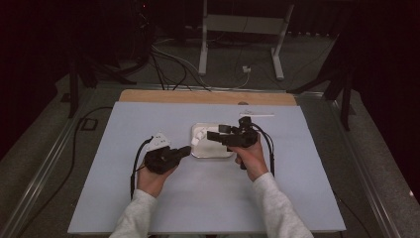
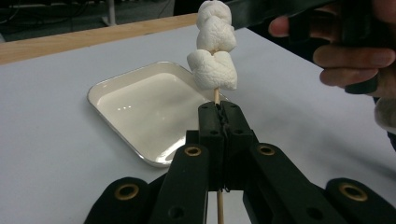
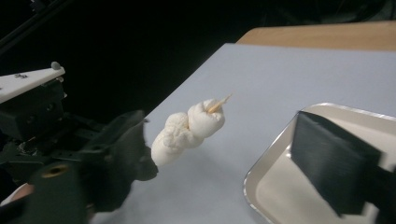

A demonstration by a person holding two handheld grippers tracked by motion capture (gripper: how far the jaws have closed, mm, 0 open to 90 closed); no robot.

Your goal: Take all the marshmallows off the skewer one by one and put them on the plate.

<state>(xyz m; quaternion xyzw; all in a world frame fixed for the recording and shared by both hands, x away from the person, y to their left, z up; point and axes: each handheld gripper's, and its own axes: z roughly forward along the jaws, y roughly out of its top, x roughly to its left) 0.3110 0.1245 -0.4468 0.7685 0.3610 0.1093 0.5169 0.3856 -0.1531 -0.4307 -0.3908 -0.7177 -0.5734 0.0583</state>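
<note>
Three white marshmallows (image 2: 212, 65) sit threaded on a thin wooden skewer (image 2: 216, 95). My left gripper (image 2: 219, 112) is shut on the skewer just below them and holds it tilted over the near left corner of a shallow metal tray (image 2: 154, 112). In the high view the marshmallows (image 1: 199, 135) hang at the tray's (image 1: 213, 156) left edge, with the left gripper (image 1: 185, 150) beside it. My right gripper (image 3: 224, 163) is open, its jaws wide apart. The marshmallows (image 3: 187, 130) lie close to its left jaw, and the right jaw hovers over the tray (image 3: 275, 186).
A pale blue mat (image 1: 148, 198) covers the table, and a wooden edge (image 1: 208, 96) shows at the back. A small white strip (image 1: 257, 115) lies behind the tray. Cables and a stand's legs (image 1: 203, 59) are on the floor beyond.
</note>
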